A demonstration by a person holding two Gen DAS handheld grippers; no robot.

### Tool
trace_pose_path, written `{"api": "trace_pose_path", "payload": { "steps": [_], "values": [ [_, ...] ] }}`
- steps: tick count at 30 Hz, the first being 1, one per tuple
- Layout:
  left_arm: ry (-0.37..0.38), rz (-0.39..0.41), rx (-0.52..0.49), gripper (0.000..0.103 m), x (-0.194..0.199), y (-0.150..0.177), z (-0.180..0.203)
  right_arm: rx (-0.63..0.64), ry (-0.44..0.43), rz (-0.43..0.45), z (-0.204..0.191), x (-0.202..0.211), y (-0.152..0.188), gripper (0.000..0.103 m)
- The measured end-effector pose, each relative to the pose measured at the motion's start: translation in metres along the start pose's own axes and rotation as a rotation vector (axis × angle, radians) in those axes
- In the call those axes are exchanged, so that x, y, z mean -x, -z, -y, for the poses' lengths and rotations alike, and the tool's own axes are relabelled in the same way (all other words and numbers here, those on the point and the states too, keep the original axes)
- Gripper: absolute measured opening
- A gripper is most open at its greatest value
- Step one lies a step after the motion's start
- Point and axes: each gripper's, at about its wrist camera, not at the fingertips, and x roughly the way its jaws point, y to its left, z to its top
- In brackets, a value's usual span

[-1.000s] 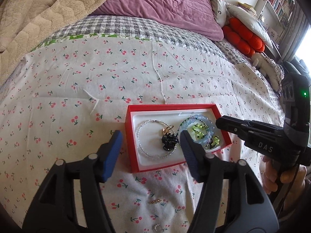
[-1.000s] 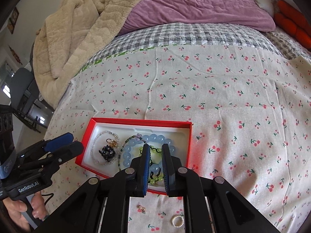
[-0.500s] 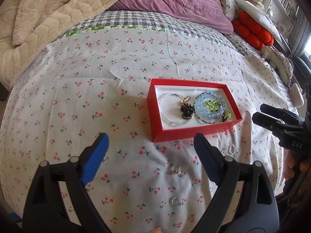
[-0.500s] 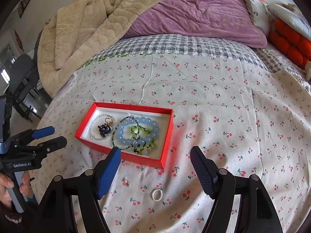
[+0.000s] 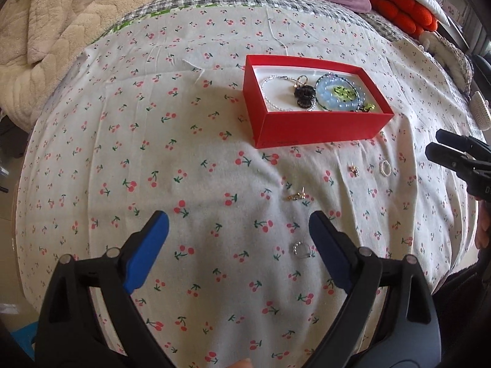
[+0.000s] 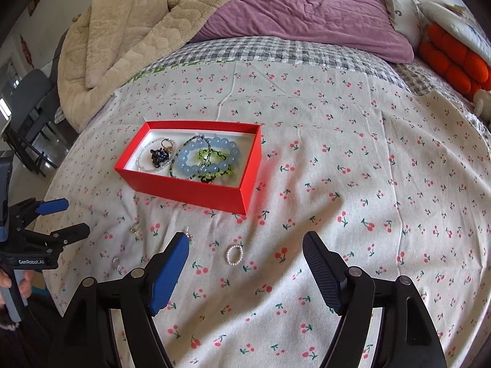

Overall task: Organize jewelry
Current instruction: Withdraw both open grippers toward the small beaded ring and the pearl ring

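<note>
Both the left tool (image 5: 237, 233) and right tool (image 6: 245, 253) hang spread and empty over the bed (image 6: 368, 153). The pearl ring (image 6: 234, 254), 2 earrings and a silver ring (image 5: 300, 249) lie outside the red box (image 6: 196, 191); pinching them could snag the sheet.

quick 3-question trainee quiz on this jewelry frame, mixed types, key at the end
1. True or false: the red box has a lid on.
2. Which lies nearest the right tool? A) pearl ring B) blue bead bracelet C) purple duvet
3. How many small pieces lie loose on the cherry sheet, outside the box?

Key:
1. False, it is open.
2. A
3. Four.
</note>
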Motion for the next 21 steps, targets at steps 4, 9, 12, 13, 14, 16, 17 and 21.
{"api": "trace_pose_path", "payload": {
  "steps": [4,9,12,13,14,16,17,21],
  "values": [
    [0.003,-0.009,-0.016,0.093,0.000,0.006,0.003,0.026,0.004,-0.018,-0.006,-0.001,0.009,0.078],
    [0.014,-0.031,-0.045,0.093,-0.008,0.015,0.010,0.041,0.007,-0.051,-0.011,-0.009,0.022,0.078],
    [0.030,-0.047,-0.077,0.093,-0.014,0.020,0.017,0.058,0.010,-0.071,-0.014,-0.016,0.030,0.078],
    [0.034,-0.052,-0.088,0.093,-0.016,0.022,0.019,0.066,0.013,-0.078,-0.015,-0.019,0.033,0.078],
    [0.039,-0.054,-0.097,0.093,-0.018,0.023,0.020,0.073,0.016,-0.085,-0.016,-0.022,0.035,0.078],
    [0.051,-0.044,-0.107,0.093,-0.020,0.024,0.024,0.087,0.017,-0.103,-0.019,-0.030,0.040,0.078],
    [0.060,-0.041,-0.111,0.093,-0.021,0.024,0.025,0.094,0.018,-0.114,-0.020,-0.034,0.042,0.078],
    [0.108,-0.029,-0.122,0.093,-0.024,0.023,0.028,0.130,0.022,-0.133,-0.028,-0.046,0.045,0.078]
  ]
}}
